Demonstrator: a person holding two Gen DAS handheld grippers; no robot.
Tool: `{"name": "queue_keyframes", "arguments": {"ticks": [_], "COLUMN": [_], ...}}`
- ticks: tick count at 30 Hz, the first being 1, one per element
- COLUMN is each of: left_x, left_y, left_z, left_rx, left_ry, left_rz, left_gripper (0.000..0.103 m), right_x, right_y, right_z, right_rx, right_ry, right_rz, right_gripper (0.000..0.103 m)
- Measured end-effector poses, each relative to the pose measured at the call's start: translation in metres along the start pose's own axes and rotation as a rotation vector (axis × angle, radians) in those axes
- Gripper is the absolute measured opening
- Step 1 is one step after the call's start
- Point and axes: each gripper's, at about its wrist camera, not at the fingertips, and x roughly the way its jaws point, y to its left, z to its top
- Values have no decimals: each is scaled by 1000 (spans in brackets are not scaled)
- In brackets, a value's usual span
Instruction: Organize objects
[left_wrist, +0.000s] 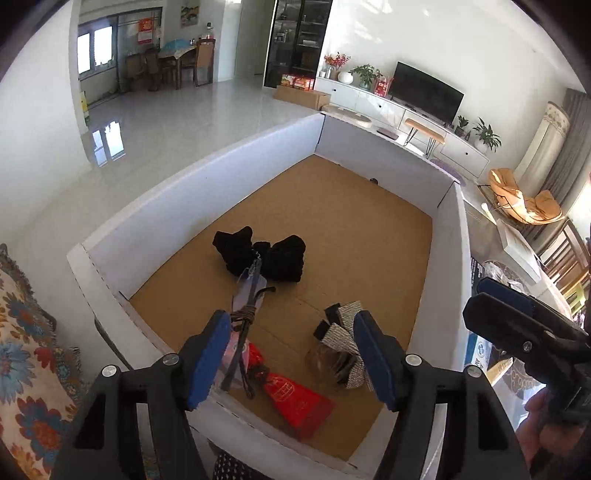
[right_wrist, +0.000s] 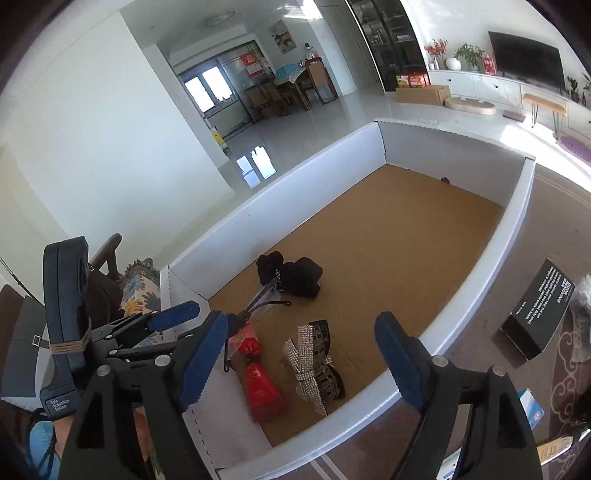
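Left gripper (left_wrist: 291, 354) fingers apart, empty, above white-walled cardboard tray (left_wrist: 207, 173). Right gripper (right_wrist: 301, 360) fingers apart, empty. Tray holds red packet (right_wrist: 260, 387), rhinestone bow clip (right_wrist: 308, 363), black fabric bundle (left_wrist: 266, 254), possibly socks.

A home's living room: ahead of the tool, past a white-walled tray (left_wrist: 207, 173), stand a television (left_wrist: 426, 90) on a white cabinet (left_wrist: 369, 98), potted plants (left_wrist: 487, 134), a dining table with chairs (left_wrist: 181, 61), and glossy tiled floor (left_wrist: 192, 110).

"Data Acquisition System" being shown on the blue-black device (right_wrist: 61, 400) left of the right gripper (right_wrist: 301, 360), white print on the black box (right_wrist: 535, 310) at its right being unreadable
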Motion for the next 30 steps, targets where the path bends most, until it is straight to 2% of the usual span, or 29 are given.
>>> {"name": "queue_keyframes", "arguments": {"ticks": [3,6,8,12,16,20,22,27,29,30], "left_x": [-22,-35,-37,-18,10,33,35,44,48,49], "left_y": [-36,-89,-127,-196,-249,-286,-301,-319,-325,-327], "left_z": [-16,-44,-68,-123,-168,-191,-196,-197,-196,-196], "left_rx": [47,166,253,376,443,503,554,609,629,626], "left_ry": [-13,14,49,166,267,322,271,219,195,188], "left_rz": [-122,-255,-317,-391,-376,-333,-288,-242,-217,-223], "left_gripper": [68,71,76,77,77,77,77,77,78,81], "right_x": [-36,-68,-85,-120,-162,-196,-204,-206,-205,-205], "right_y": [-21,-54,-85,-148,-211,-249,-257,-269,-271,-274], "right_z": [-21,-60,-91,-154,-203,-228,-234,-233,-233,-234], "right_rx": [-47,-73,-68,-39,76,167,188,236,250,267], "right_ry": [-56,-75,-58,12,53,51,42,30,34,35], "right_rz": [-87,-207,-299,-491,-627,-726,-750,-751,-753,-748], "right_gripper": [94,96,96,96,96,96,96,97,103,103]}}
